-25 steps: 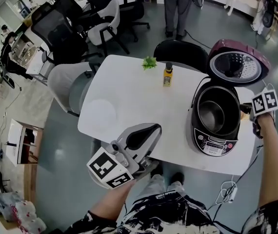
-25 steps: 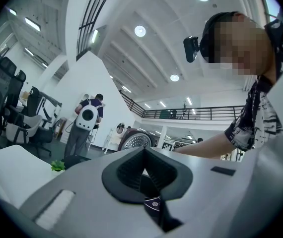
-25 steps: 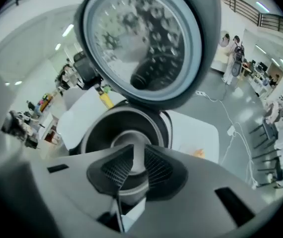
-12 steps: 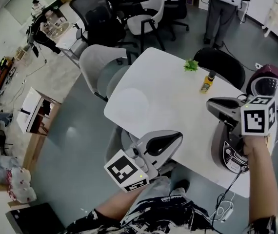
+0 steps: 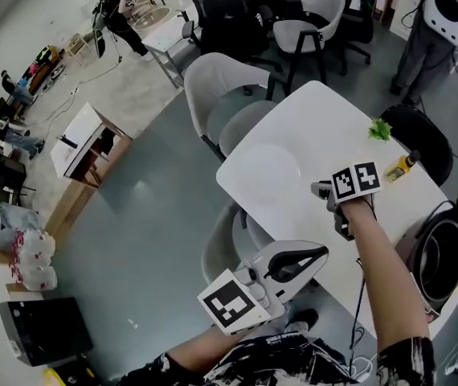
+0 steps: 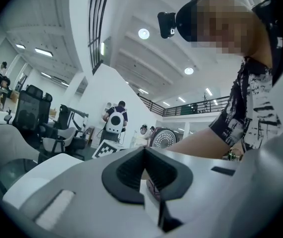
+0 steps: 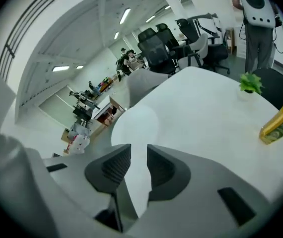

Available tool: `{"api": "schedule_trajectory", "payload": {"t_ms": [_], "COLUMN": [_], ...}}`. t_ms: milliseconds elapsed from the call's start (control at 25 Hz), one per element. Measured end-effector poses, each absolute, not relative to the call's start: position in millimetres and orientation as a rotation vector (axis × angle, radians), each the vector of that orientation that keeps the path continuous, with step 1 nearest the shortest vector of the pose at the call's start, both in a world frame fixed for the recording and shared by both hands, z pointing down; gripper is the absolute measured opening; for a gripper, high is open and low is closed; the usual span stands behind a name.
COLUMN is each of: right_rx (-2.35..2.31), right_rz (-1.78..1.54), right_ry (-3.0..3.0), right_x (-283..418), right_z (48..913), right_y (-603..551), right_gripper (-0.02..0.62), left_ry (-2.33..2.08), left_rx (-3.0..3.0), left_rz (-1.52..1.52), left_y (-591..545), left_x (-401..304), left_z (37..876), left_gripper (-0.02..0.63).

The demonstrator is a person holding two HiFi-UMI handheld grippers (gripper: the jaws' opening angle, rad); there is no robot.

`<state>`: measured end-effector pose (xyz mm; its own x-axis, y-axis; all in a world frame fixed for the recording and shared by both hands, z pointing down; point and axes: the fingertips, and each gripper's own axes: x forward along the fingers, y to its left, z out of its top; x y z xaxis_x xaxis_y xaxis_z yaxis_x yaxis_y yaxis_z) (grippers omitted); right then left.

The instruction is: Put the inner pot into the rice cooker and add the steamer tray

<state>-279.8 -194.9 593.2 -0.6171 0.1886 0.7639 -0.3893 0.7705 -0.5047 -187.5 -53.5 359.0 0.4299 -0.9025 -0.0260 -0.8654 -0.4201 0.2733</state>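
The rice cooker [image 5: 422, 284] stands open at the table's right end, with the dark inner pot [image 5: 444, 252] sitting in it; its purple lid [image 6: 165, 136] is tipped back. A pale round steamer tray [image 5: 269, 175] lies flat on the white table [image 5: 325, 127] and also shows as the faint tray [image 7: 136, 125] ahead of the right jaws. My right gripper [image 5: 320, 190] hovers just right of it, apart from it. Its jaws have just been opening and stand a little open with nothing between them [image 7: 139, 152]. My left gripper [image 5: 321, 252] hangs by the table's near edge, shut and empty [image 6: 144, 150].
A yellow bottle [image 5: 398, 167] and a small green plant [image 5: 379, 129] sit at the table's far side. A grey chair [image 5: 221, 87] stands at the left end, a black chair [image 5: 422, 135] behind. A person [image 5: 446, 6] stands beyond.
My right gripper has swept left from beside the cooker to over the middle of the table. The view has swung left, so the cooker now sits at the right edge.
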Motion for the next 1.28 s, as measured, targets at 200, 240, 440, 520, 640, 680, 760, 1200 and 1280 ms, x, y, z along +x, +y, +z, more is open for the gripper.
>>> {"api": "schedule_trajectory", "payload": {"t_ms": [200, 240, 440, 520, 640, 680, 760, 1200, 1280], "right_rx": [0.210, 0.221, 0.291, 0.303, 0.306, 0.305, 0.305, 0.341, 0.323], "right_rz": [0.835, 0.853, 0.878, 0.912, 0.932, 0.929, 0.928, 0.950, 0.929], "right_ry": [-1.980, -1.968, -1.902, -1.884, -1.877, -1.876, -1.873, -1.859, -1.853], "right_x": [-312, -318, -332, -335, -342, -344, -349, -345, -341], "right_z": [659, 667, 707, 720, 727, 727, 729, 732, 731], "right_y": [-202, -202, -209, -209, -209, -209, -208, -206, -204], "right_gripper": [0.095, 0.095, 0.095, 0.100, 0.100, 0.092, 0.074, 0.022, 0.017], "left_ry": [-1.605, -1.613, -1.645, -1.659, -1.680, -1.687, -1.697, -1.704, -1.700], "left_rx": [2.421, 2.413, 2.350, 2.327, 2.285, 2.273, 2.259, 2.250, 2.251], "left_rz": [-0.259, -0.262, -0.279, -0.269, -0.253, -0.252, -0.251, -0.246, -0.245], "left_y": [-53, -52, -48, -45, -41, -40, -40, -35, -35], "left_x": [-211, -215, -234, -239, -249, -251, -255, -253, -252], "left_z": [375, 377, 392, 400, 411, 413, 415, 413, 414], "left_gripper": [0.005, 0.006, 0.006, 0.005, 0.005, 0.005, 0.005, 0.005, 0.005]}}
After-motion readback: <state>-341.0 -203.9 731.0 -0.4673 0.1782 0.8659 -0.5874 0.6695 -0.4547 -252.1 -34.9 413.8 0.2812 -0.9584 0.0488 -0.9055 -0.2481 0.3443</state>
